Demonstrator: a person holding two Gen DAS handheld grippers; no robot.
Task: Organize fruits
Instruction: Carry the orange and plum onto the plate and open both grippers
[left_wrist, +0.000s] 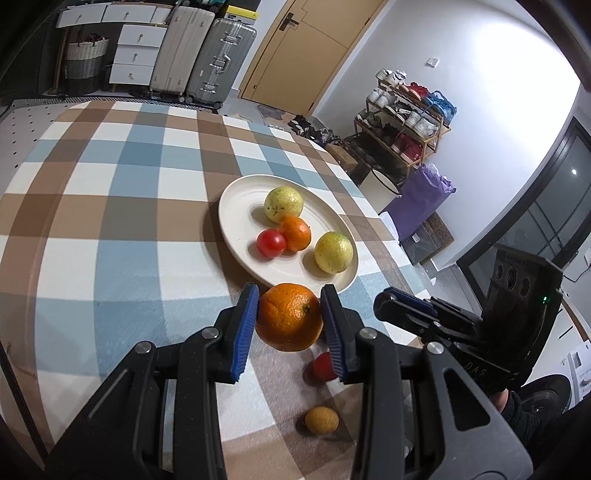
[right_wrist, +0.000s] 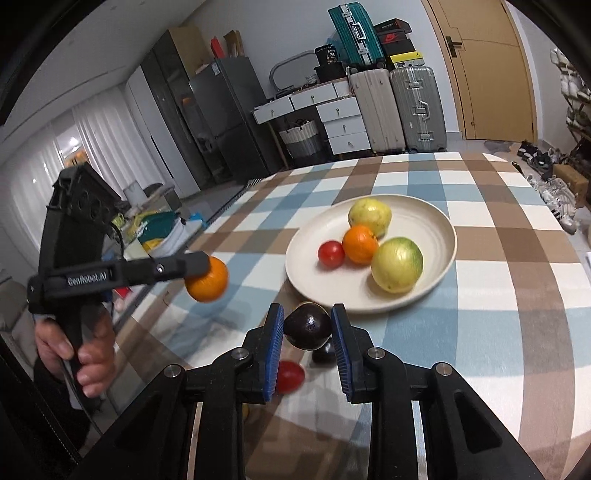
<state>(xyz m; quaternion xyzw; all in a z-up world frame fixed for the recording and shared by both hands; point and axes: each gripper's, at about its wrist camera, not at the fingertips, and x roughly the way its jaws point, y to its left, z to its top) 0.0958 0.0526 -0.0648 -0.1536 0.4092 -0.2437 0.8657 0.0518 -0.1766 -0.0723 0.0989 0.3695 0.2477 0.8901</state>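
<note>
Left black two-finger gripper with blue ribbed pads (left_wrist: 290, 319): clamped on a large round orange with dimpled peel (left_wrist: 289, 317), held clear of the checked brown, blue and white tablecloth (left_wrist: 110, 206), just short of the near rim of the round cream ceramic plate (left_wrist: 236, 236). Right black two-finger gripper with blue pads (right_wrist: 308, 332): clenched on a small dark purple, glossy round fruit (right_wrist: 307, 331), likewise raised, also just short of the plate's near rim. On the plate: two yellow-green round fruits (left_wrist: 283, 204) (left_wrist: 333, 252), a small orange mandarin (left_wrist: 295, 233), a small red tomato (left_wrist: 271, 242). Off the plate, on the cloth nearer than its rim: a second small red tomato (left_wrist: 323, 366), a small yellow-brown round fruit (left_wrist: 321, 420), and a second dark fruit (right_wrist: 324, 352) below the right gripper. Step judged in hand: carrying both held fruits to the plate, roughly midway through the task. Next move calls for bringing each gripper over bare plate, lowering close before release, and staggering the two placements to avoid collision. Risk noted: round fruit liable to roll and knock those already placed.
</note>
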